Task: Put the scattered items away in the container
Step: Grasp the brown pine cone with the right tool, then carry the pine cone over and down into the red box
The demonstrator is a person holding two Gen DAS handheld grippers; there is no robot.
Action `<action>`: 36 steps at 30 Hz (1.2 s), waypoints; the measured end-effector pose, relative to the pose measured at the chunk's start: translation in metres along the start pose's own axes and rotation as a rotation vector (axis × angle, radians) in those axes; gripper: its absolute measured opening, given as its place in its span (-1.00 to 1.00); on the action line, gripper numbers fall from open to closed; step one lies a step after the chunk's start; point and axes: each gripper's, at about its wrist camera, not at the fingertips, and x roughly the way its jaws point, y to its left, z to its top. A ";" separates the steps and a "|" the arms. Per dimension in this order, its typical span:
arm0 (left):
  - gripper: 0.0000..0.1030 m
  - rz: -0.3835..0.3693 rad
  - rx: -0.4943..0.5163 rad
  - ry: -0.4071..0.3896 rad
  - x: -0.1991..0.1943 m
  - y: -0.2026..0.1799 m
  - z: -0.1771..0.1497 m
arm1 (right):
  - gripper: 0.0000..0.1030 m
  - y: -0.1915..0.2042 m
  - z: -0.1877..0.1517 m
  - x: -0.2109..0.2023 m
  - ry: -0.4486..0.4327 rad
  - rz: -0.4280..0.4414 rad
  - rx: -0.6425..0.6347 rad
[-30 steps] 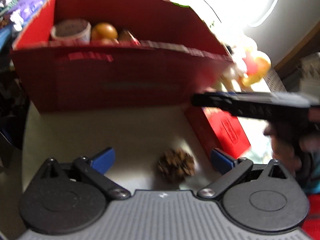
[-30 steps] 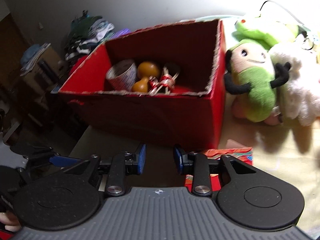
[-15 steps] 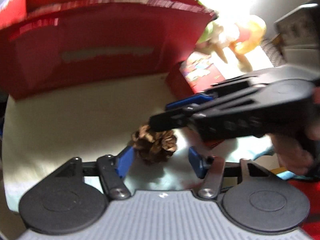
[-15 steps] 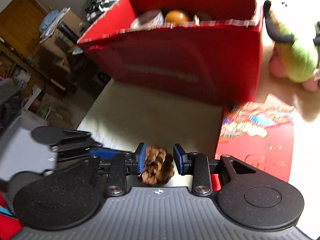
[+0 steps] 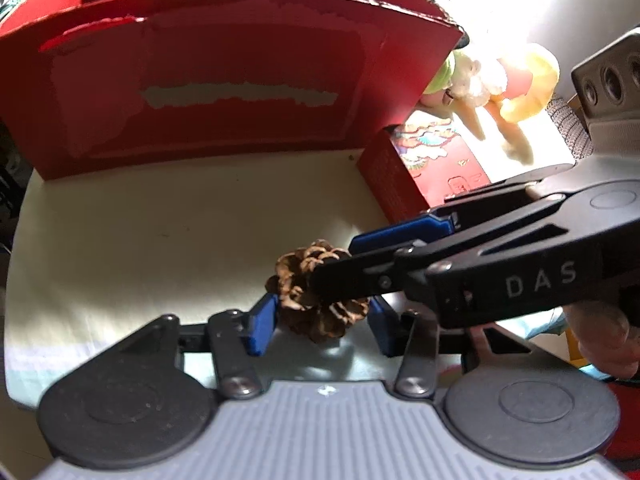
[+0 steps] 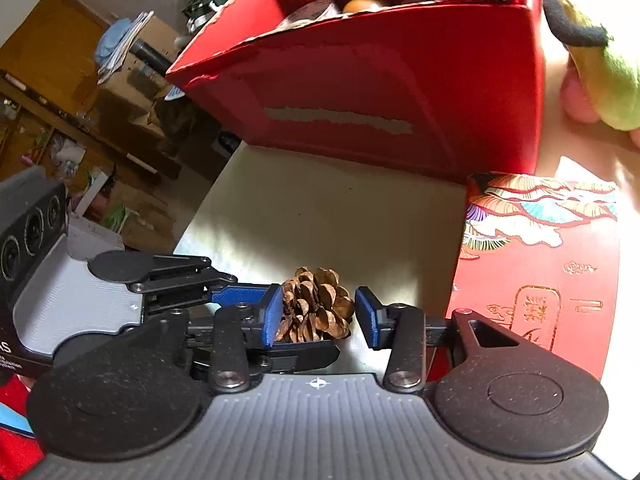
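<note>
A brown pinecone lies on the pale table in front of the red cardboard box. My left gripper straddles it. Its blue pads touch both sides, and the jaws are still closing. My right gripper reaches in from the right over the same pinecone. Its jaws are opening: the left pad touches the cone and the right pad stands clear. The red box holds a paper cup and an orange fruit.
A flat red patterned box lies right of the cone, against the container's corner. Plush toys sit behind it at the right. The table edge runs along the left, with room clutter beyond it.
My left gripper came down onto the pinecone and narrowed from wide open until its pads met it. My right gripper tipped down over the same cone, and its jaws have widened.
</note>
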 end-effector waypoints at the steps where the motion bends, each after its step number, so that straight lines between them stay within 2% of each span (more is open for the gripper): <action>1: -0.07 0.007 0.005 -0.002 0.001 -0.001 0.000 | -0.17 0.000 0.000 0.000 -0.001 -0.003 -0.003; 7: -0.08 0.033 0.014 -0.030 -0.007 -0.010 0.004 | -0.19 0.005 -0.002 -0.009 -0.035 -0.001 -0.050; 13: -0.08 0.036 0.075 -0.156 -0.053 -0.021 0.027 | -0.19 0.021 0.011 -0.052 -0.172 -0.002 -0.097; 19: -0.08 0.022 0.181 -0.330 -0.106 -0.015 0.075 | -0.19 0.043 0.049 -0.097 -0.372 -0.006 -0.149; 23: -0.08 0.015 0.196 -0.369 -0.115 0.008 0.117 | -0.19 0.050 0.097 -0.098 -0.435 -0.026 -0.176; 26: -0.08 0.052 0.199 -0.338 -0.103 0.030 0.145 | -0.19 0.053 0.134 -0.079 -0.417 -0.047 -0.183; 27: -0.08 0.062 0.194 -0.315 -0.096 0.039 0.153 | -0.24 0.052 0.145 -0.069 -0.401 -0.049 -0.177; 28: -0.08 0.071 0.187 -0.287 -0.089 0.049 0.159 | -0.39 0.051 0.155 -0.058 -0.376 -0.035 -0.166; 29: -0.08 0.074 0.177 -0.259 -0.081 0.059 0.163 | -0.41 0.050 0.164 -0.047 -0.344 -0.025 -0.145; 32: -0.07 0.059 0.124 -0.173 -0.054 0.091 0.169 | -0.41 0.044 0.181 -0.013 -0.268 -0.032 -0.098; 36: -0.05 0.065 0.067 -0.049 -0.030 0.124 0.157 | -0.41 0.027 0.188 0.030 -0.146 0.022 0.024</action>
